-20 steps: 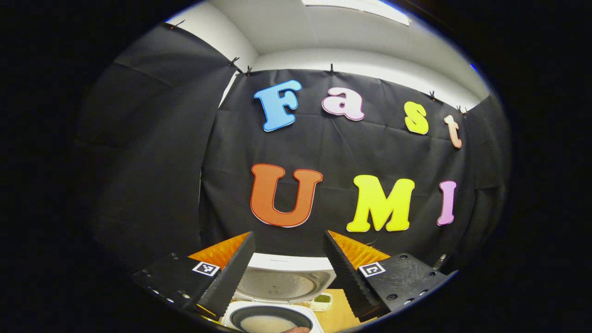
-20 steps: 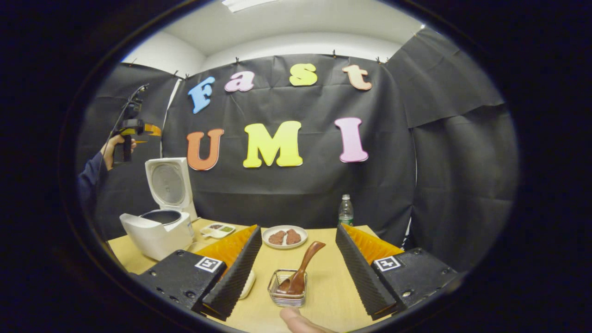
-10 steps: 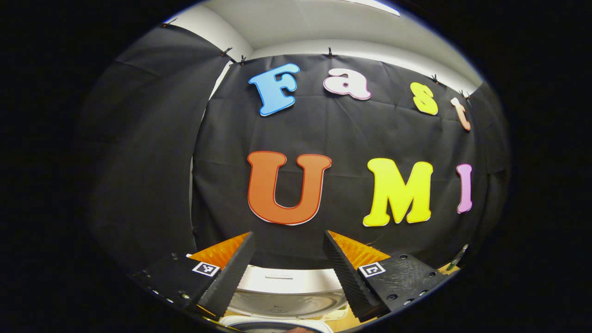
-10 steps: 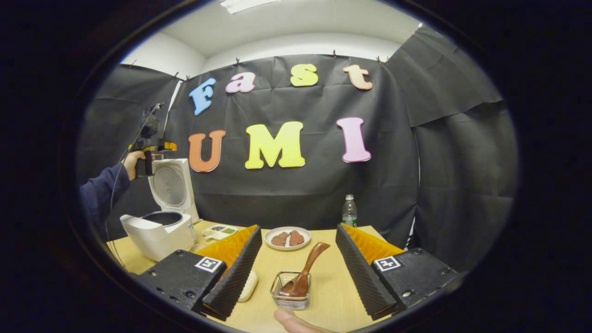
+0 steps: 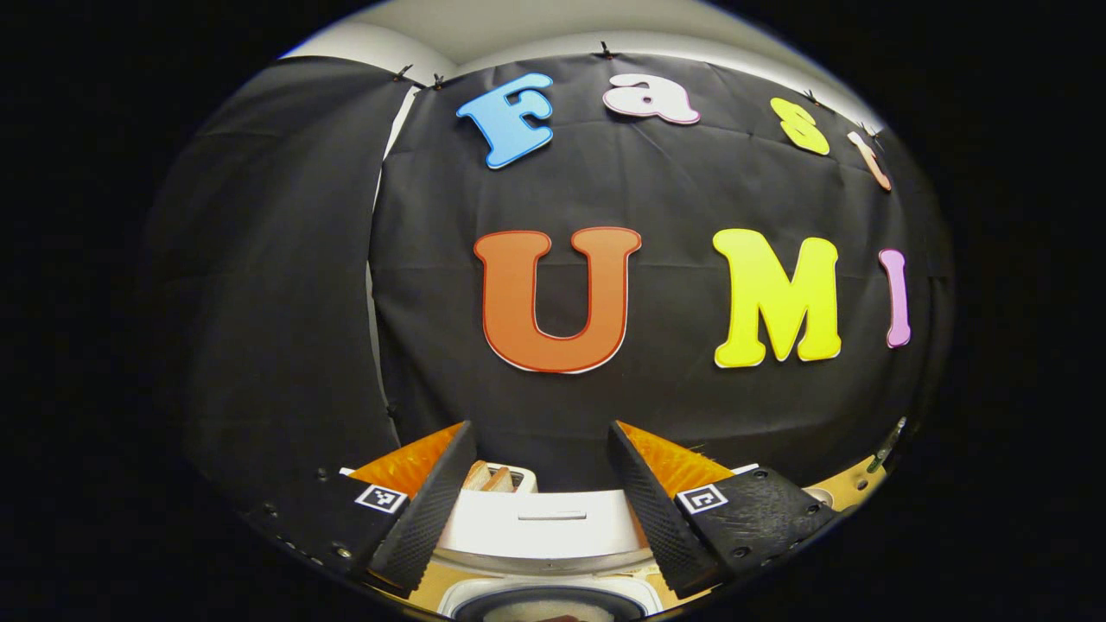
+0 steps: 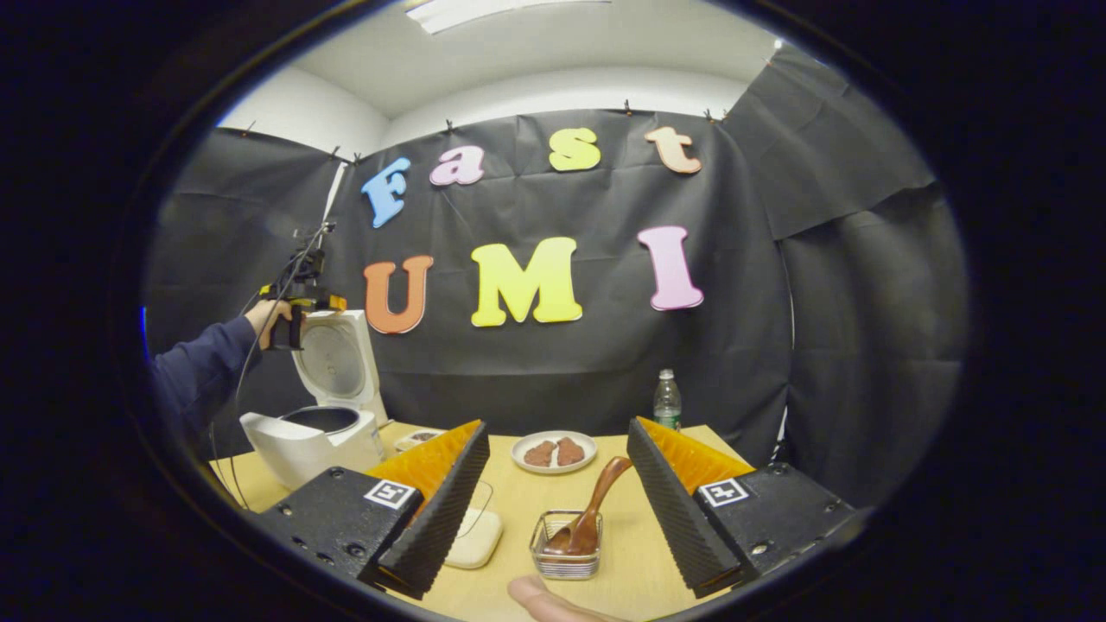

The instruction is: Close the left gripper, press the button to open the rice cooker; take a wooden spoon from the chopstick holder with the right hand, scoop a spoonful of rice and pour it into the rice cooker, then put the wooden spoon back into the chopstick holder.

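Observation:
The white rice cooker stands at the table's left with its lid raised upright and the dark pot open. A hand holds my left gripper at the lid's top edge. In the left gripper view that gripper is open, with the lid's top edge below and between its fingers and the pot rim under it. My right gripper is open above the table. The wooden spoon leans in a clear chopstick holder just beyond its fingers, untouched.
A plate with brown food and a water bottle stand at the back. A pale shallow dish lies by my right gripper's left finger. A small tray sits beside the cooker. A toaster with bread shows behind the lid.
The left gripper came down and forward from high above the cooker to the top edge of its raised lid. The right gripper drifted slightly; the spoon holder now sits a little further right.

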`<state>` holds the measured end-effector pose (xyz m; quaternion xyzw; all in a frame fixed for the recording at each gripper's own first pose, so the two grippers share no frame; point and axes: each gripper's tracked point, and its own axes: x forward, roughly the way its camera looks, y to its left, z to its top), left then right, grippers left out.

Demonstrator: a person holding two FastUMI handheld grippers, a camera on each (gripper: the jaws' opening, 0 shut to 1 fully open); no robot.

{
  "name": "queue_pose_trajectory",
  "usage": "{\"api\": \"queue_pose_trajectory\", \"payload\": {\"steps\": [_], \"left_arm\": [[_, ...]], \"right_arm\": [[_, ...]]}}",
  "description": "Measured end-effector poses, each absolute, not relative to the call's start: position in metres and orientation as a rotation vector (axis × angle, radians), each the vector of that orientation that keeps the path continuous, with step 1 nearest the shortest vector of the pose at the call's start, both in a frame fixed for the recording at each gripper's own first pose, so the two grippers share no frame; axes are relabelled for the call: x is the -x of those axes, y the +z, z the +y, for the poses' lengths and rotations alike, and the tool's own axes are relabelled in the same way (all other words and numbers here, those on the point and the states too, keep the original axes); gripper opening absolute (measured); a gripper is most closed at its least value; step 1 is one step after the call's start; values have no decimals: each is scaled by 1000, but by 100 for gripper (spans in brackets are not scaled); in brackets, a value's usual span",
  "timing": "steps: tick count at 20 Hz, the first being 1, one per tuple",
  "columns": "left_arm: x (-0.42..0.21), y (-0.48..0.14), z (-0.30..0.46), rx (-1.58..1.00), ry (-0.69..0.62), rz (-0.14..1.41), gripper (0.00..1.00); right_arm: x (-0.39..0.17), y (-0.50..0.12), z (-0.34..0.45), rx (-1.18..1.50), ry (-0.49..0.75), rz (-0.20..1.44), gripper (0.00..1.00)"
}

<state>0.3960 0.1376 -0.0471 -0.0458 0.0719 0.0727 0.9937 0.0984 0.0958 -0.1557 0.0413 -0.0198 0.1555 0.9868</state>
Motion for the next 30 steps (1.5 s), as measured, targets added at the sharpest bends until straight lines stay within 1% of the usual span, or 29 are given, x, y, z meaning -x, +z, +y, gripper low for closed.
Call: {"api": "queue_pose_trajectory", "payload": {"steps": [3,6,11,13,16,21,27,30], "left_arm": [[-375,-51,133,91,141,190,98],[-352,-56,129,94,134,220,98],[-312,-77,120,100,118,301,98],[-299,-85,117,114,116,321,97],[-280,-110,109,121,124,391,97],[-245,-150,90,152,101,485,98],[-221,-186,82,110,87,535,99],[-213,-204,79,121,74,567,99]], "right_arm": [[-78,-147,102,-104,344,-67,100],[-61,-149,105,-106,364,-58,100],[-39,-152,105,-106,369,-61,100],[-35,-157,109,-105,380,-51,100],[-33,-165,116,-98,412,-21,100],[-34,-160,108,-82,412,-36,100],[-42,-172,105,-63,410,-17,100],[-42,-176,116,-74,449,11,100]]}}
